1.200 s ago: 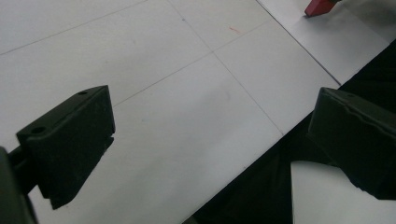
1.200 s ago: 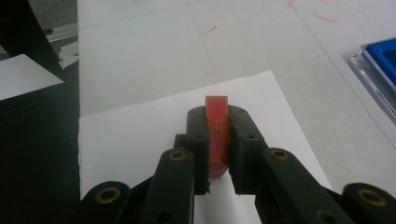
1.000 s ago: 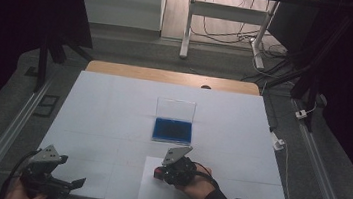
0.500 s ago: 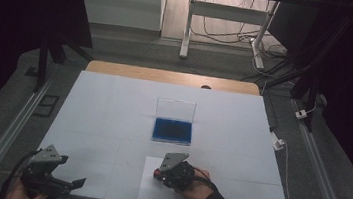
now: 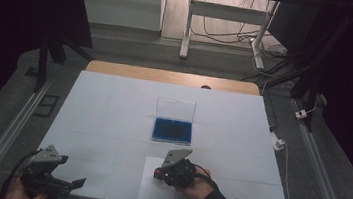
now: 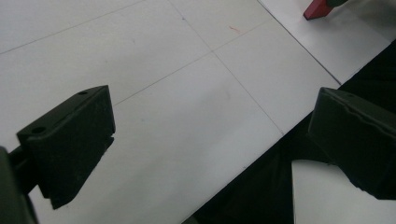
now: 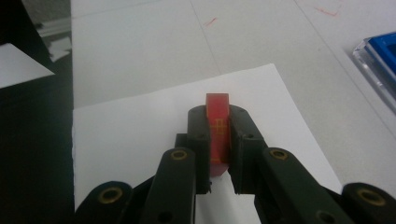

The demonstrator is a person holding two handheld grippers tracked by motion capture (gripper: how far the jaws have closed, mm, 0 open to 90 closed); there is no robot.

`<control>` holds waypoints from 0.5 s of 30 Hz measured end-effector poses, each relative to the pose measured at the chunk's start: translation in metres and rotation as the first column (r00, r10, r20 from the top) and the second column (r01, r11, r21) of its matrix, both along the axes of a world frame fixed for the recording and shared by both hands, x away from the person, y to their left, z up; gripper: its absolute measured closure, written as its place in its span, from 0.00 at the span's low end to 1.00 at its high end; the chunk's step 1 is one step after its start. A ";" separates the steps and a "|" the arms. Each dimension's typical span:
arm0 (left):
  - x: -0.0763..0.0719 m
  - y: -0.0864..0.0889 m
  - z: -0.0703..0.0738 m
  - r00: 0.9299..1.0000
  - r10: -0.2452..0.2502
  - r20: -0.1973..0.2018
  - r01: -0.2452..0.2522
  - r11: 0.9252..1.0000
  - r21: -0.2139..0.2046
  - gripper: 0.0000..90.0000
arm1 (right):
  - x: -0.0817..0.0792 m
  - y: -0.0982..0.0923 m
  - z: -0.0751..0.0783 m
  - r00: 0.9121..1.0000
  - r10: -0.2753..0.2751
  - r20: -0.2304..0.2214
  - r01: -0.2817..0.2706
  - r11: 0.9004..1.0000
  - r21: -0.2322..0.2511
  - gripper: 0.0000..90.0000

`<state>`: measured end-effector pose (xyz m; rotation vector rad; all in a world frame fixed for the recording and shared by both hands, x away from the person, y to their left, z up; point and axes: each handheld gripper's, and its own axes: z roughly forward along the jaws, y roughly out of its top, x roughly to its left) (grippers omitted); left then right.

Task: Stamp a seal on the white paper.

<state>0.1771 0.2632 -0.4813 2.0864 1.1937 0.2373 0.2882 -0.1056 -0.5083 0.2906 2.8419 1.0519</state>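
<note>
White table (image 5: 113, 107), blue open case (image 5: 173, 129) at its middle with clear lid upright on the far side, right gripper (image 5: 160, 172) near edge holding a red piece (image 5: 158, 170) over a paper sheet (image 5: 149, 194), left gripper (image 5: 74, 182) at near left corner, jaws apart

There is one red block (image 7: 217, 122), one blue box (image 5: 173, 130), one white paper sheet (image 5: 150, 189), and two grippers.

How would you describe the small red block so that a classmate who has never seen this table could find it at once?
Start at the white table and find the loose paper sheet at its near edge, in front of the blue box. The red block is over that sheet, clamped in the right gripper. It is the one red thing there.
</note>
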 end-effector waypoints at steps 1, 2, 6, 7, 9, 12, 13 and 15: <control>0.000 0.000 0.000 1.000 -0.001 -0.001 0.001 1.000 0.001 0.01 | -0.002 0.001 0.001 1.000 0.000 0.017 0.000 1.000 -0.018 0.90; 0.000 0.000 0.000 1.000 -0.001 0.000 0.001 1.000 0.002 0.01 | -0.004 0.002 0.001 1.000 0.002 0.030 -0.002 1.000 -0.015 0.90; 0.000 0.000 0.000 1.000 -0.001 0.000 0.001 1.000 0.002 0.01 | -0.005 0.002 0.001 0.999 0.003 0.040 -0.002 1.000 -0.026 0.90; 0.000 0.000 0.000 1.000 -0.002 0.001 0.002 1.000 0.002 0.01 | -0.002 0.000 0.000 1.000 -0.001 0.010 0.001 1.000 0.001 0.90; 0.000 0.000 0.000 1.000 -0.002 0.003 0.002 1.000 0.001 0.01 | 0.002 -0.001 0.000 1.000 0.001 -0.011 -0.001 1.000 0.008 0.90; 0.000 0.000 0.000 1.000 -0.003 0.002 0.003 1.000 0.001 0.01 | 0.001 -0.001 0.001 1.000 0.007 0.005 -0.007 1.000 -0.006 0.90; 0.000 0.000 0.000 1.000 -0.003 0.002 0.003 1.000 0.001 0.01 | 0.001 -0.001 0.001 1.000 0.009 -0.001 -0.009 1.000 -0.001 0.90; 0.000 0.000 0.000 1.000 -0.002 0.002 0.002 1.000 0.001 0.01 | 0.002 0.000 0.001 1.000 0.003 -0.011 -0.003 1.000 0.005 0.89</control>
